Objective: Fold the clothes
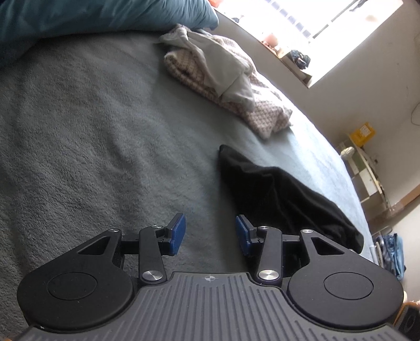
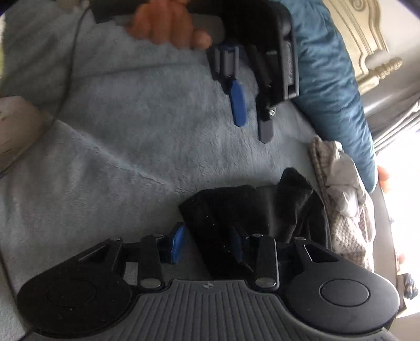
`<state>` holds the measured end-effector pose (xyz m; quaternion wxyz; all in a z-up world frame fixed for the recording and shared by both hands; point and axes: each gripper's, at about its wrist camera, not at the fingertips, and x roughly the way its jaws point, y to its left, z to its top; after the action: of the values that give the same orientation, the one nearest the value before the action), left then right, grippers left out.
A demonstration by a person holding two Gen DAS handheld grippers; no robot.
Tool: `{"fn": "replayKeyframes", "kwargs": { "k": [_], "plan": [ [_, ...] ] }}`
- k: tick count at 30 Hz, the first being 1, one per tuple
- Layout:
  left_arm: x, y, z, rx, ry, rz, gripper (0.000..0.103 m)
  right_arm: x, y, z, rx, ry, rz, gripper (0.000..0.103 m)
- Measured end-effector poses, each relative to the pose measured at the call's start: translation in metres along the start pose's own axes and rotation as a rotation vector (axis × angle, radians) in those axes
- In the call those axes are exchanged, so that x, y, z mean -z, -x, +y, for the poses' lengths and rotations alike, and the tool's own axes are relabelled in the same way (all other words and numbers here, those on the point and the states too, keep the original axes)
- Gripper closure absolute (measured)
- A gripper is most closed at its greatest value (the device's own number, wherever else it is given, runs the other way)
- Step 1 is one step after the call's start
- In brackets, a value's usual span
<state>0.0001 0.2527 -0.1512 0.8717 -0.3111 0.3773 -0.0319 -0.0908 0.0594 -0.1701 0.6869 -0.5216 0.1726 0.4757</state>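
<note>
A black garment (image 1: 286, 199) lies bunched on the grey-blue fleece bed cover (image 1: 92, 136), to the right of my left gripper (image 1: 210, 233), which is open, empty and just above the cover. In the right wrist view the same black garment (image 2: 252, 207) lies between and under the open fingers of my right gripper (image 2: 208, 244); the jaws are apart, not closed on it. The left gripper (image 2: 252, 115) shows there too, held by a hand farther up the bed.
A pile of beige checked and white clothes (image 1: 225, 78) lies near the bed's far edge, also in the right wrist view (image 2: 344, 194). A teal pillow (image 1: 86, 18) is at the head. A window and shelves (image 1: 367, 168) stand beyond the bed.
</note>
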Motion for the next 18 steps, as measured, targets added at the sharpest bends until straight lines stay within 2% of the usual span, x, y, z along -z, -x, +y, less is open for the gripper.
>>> {"fn": "replayKeyframes", "kwargs": {
  "k": [2,8,10,15,18],
  "plan": [
    [0.003,-0.003,0.001,-0.007,-0.012,0.008,0.061,-0.001,0.003,-0.013,-0.037,-0.109,-0.011,0.09],
    [0.007,-0.009,0.004,-0.017,-0.008,0.032,0.06,0.008,0.014,-0.057,-0.113,-0.446,-0.055,0.101],
    [0.009,-0.01,0.003,-0.013,-0.009,0.034,0.06,0.016,0.016,-0.078,-0.125,-0.601,-0.088,0.102],
    [0.013,-0.01,-0.005,0.014,-0.037,0.05,0.059,0.062,0.033,-0.139,-0.127,-1.078,-0.245,0.103],
    [0.017,-0.014,-0.016,0.038,-0.07,0.066,0.057,0.097,0.049,-0.166,-0.097,-1.3,-0.337,0.103]
  ]
}}
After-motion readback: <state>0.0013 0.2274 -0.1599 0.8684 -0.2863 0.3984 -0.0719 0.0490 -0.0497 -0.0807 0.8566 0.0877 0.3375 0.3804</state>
